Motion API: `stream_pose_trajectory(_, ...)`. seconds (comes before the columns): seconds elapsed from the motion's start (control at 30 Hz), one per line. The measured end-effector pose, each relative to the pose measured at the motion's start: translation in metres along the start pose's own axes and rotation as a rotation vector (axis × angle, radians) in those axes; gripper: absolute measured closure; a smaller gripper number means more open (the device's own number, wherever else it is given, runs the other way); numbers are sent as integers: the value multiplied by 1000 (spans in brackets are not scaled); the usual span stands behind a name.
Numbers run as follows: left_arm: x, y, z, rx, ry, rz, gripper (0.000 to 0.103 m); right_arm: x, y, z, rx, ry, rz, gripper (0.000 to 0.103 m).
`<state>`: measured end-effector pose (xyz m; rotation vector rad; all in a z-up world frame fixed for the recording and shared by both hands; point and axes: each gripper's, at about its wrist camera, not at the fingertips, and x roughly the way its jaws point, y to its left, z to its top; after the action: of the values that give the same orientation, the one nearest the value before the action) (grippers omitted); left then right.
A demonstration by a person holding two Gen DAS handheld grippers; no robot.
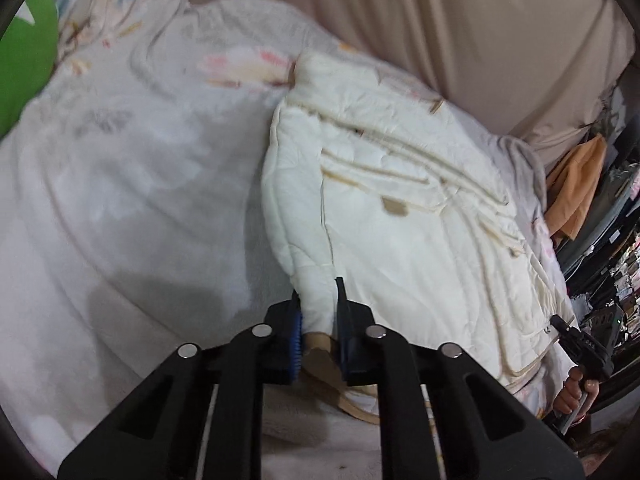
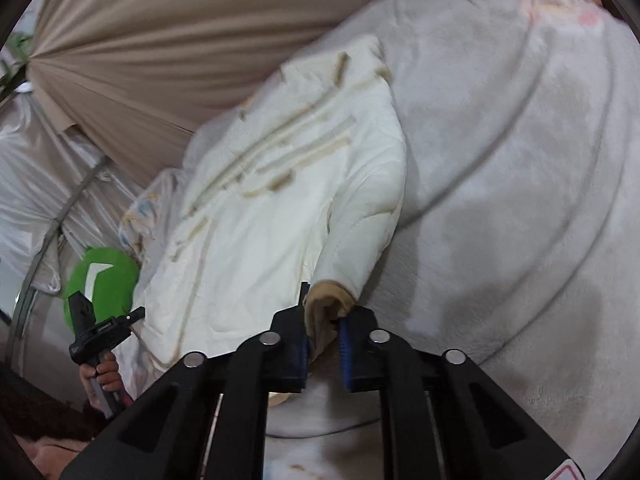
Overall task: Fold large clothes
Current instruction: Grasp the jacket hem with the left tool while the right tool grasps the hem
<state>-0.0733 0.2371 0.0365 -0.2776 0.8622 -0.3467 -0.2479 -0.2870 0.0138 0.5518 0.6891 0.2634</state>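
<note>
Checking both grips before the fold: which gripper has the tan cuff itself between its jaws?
The right gripper: the tan cuff sits between its pads. The left gripper pinches white sleeve above its cuff.

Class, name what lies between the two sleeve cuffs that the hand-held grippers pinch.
The white jacket's body spans between them: in the left wrist view the left hand-held gripper clamps one cuff; in the right wrist view the right hand-held gripper clamps the other.

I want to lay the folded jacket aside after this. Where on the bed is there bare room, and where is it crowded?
In the left wrist view, the grey blanket lies bare between the cream jacket and the green cushion. Past the jacket's other side it is crowded: hanging clothes and clutter. Each tool, left and right, is clamped on a sleeve cuff.
</note>
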Motion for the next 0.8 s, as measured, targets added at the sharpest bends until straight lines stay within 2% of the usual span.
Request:
stream_pose_trajectory(0.1, -42, -1, 4, -20, -98, -80, 96, -43, 25, 1, -120, -105, 74, 98)
stream_pose_trajectory(0.23, -101, -17, 10, -2, -287, -153, 96, -98, 57, 3, -256, -267, 126, 98)
stream_pose_trajectory(0.3, -118, -26, 16, 5, -349, -190, 96, -114, 66, 11, -266, -333, 131, 98)
stream_pose_trajectory(0.4, -121, -41, 40, 28, -388, -192, 95, -121, 71, 34, -236, -400, 118, 98)
stream_pose_trajectory(0.47, -105, -53, 65, 56, -384, -161, 95, -110, 72, 58, -199, -418, 110, 98)
stream_pose_trajectory(0.57, -73, -63, 103, 90, -362, -121, 95, -74, 72, 102, -202, -411, 34, 98)
stream_pose_trajectory(0.73, 16, -74, 168, 128, -304, 17, 94, -3, 51, 166, -151, -357, -27, 98)
stream_pose_trajectory(0.8, 61, -71, 188, 125, -254, 76, 93, 32, 36, 190, -120, -320, -70, 98)
